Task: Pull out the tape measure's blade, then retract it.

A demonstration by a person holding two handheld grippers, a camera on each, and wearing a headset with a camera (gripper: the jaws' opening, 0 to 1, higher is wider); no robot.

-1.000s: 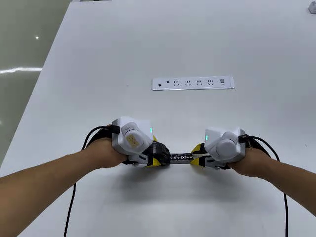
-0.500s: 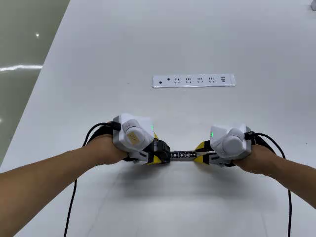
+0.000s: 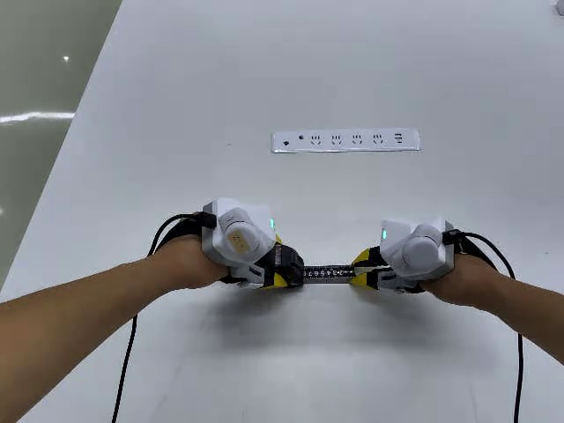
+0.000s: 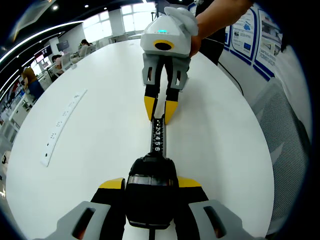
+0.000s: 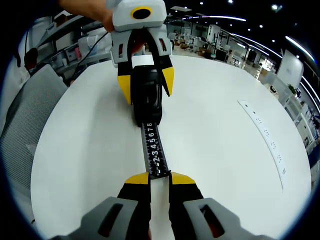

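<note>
White tabletop (image 3: 264, 70): left tool (image 3: 284, 267) clamps tape measure case (image 5: 148, 95), right tool (image 3: 363, 269) clamps blade (image 5: 153, 150), drawn farther from case than before; pull-out progressing.

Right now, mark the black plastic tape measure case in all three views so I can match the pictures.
Head view: black tape measure case lower centre-left, clamped in the left gripper.
Left gripper view: the case bottom centre, between that view's own jaws.
Right gripper view: the case upper centre, at the far end of the numbered blade.
Shared landmark: the white power strip, seen in all three.
</note>
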